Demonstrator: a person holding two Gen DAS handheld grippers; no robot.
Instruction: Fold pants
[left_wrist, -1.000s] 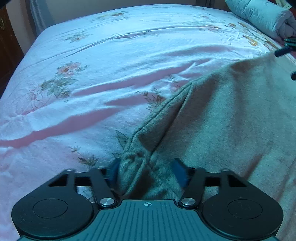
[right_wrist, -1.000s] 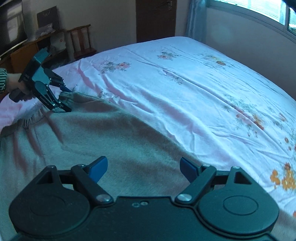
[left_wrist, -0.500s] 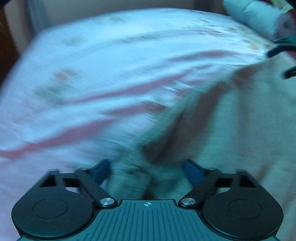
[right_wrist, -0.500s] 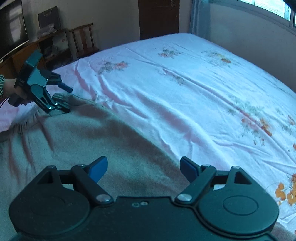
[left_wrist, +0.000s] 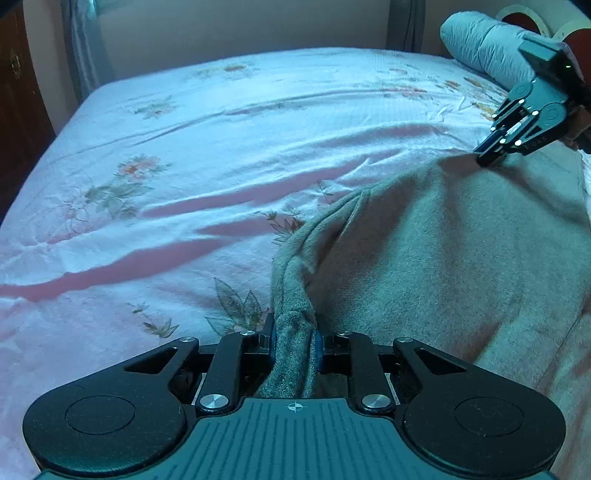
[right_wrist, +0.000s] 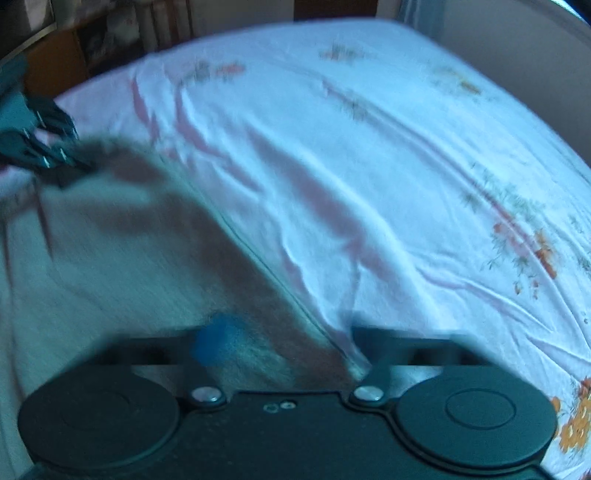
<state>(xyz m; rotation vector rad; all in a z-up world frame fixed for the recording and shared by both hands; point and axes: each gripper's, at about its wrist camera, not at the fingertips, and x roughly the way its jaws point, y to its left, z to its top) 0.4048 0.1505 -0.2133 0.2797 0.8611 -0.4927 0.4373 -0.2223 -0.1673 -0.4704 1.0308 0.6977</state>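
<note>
Left wrist view shows the left gripper (left_wrist: 294, 341) clamped on a bunched edge of the grey pants (left_wrist: 454, 251), ready to lift it for a fold. Across them, the right gripper (left_wrist: 487, 158) meets their far edge; its blurred jaws cannot be judged. Pants lie near the bed's (left_wrist: 184, 155) edge, a rolled duvet (left_wrist: 480, 44) well apart.

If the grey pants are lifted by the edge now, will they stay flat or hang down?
The pants will probably hang and sag: the fabric already bunches into soft folds where the left claw pinches it. The fleecy surface suggests little slipping between the pads. Lifted from a single point, the wide cloth would likely drape, so the right claw at the far edge should help.
</note>
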